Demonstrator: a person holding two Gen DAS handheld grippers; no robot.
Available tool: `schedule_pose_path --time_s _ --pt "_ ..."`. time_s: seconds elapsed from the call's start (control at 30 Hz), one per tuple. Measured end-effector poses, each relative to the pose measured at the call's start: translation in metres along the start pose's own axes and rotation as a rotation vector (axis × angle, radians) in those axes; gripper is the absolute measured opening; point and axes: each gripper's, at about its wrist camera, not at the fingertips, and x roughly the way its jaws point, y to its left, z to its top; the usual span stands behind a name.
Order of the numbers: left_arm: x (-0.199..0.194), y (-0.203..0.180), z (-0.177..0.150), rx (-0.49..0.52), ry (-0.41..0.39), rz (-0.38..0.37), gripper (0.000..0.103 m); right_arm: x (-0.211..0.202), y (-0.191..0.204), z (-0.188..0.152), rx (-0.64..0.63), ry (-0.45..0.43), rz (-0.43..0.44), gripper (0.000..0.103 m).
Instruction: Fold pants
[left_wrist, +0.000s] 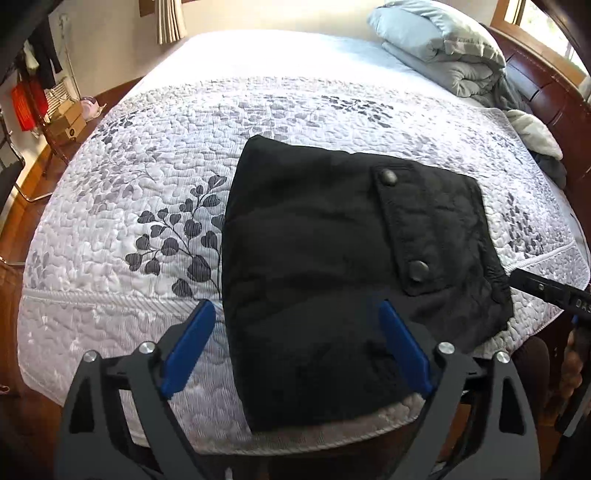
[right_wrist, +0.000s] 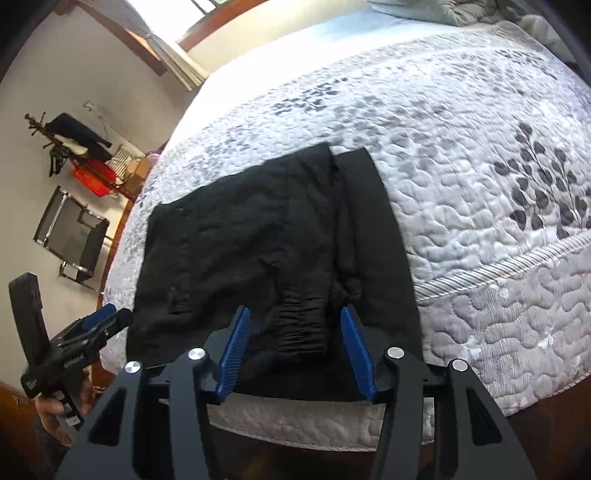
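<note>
"DAS" reads on right gripper (left_wrist: 554, 290) beside folded pants (left_wrist: 332, 277)

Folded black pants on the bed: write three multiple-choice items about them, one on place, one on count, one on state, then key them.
1. Where do the black pants lie?
A. At the near edge of the quilted bedspread
B. On the pillow
C. On the floor

2. How many snap buttons show on the pocket flap in the left wrist view?
A. None
B. Two
C. Four

3. How do the left gripper fingers stand?
A. Clamped on the pants
B. Shut on nothing
C. Spread apart, not pressing the cloth

Key: 1 A, the pants sit on the bedspread by its near edge. 2 B, one snap shows at each end of the flap. 3 C, both blue fingers stand wide with the pants below them.
</note>
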Motion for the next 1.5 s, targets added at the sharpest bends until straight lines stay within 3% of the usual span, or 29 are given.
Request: schedule_pose_path --time_s 0.13,0.27,0.8,0.93,0.97,1.03,1.13,1.3,1.5 --pt "-0.012 -0.006 -0.013 0.012 -0.006 -0.027 0.09 0.003 0.017 -0.006 -0.043 0.023 0.018 0.053" --pt "-0.015 -0.008 -0.023 0.021 -0.004 -0.028 0.09 0.01 0.025 -0.013 -0.073 0.036 -0.016 0.053" --pt "0.006 -0.01 -0.034 0.056 0.015 -0.004 0.09 0.034 0.018 -0.019 -0.087 0.083 -0.045 0.057" --pt "0.002 -0.01 -0.029 0.077 -0.002 -0.005 0.09 0.021 0.011 -0.013 -0.042 0.063 0.026 0.062" --pt "0.001 -0.008 -0.027 0.082 -0.003 -0.004 0.09 0.017 0.008 -0.011 -0.03 0.053 0.041 0.068" --pt "0.002 -0.005 -0.022 0.081 -0.001 -0.004 0.091 0.009 0.001 -0.004 -0.01 0.026 0.036 0.078" --pt "0.004 0.004 -0.013 0.064 0.004 -0.007 0.092 -0.002 -0.01 0.005 0.004 -0.012 0.019 0.079" --pt "0.018 0.028 0.003 -0.004 0.095 -0.086 0.095 -0.006 -0.032 0.014 0.046 -0.032 -0.018 0.088" --pt "0.054 0.087 0.005 -0.179 0.25 -0.283 0.095 0.0 -0.059 0.02 0.118 -0.012 0.029 0.094"
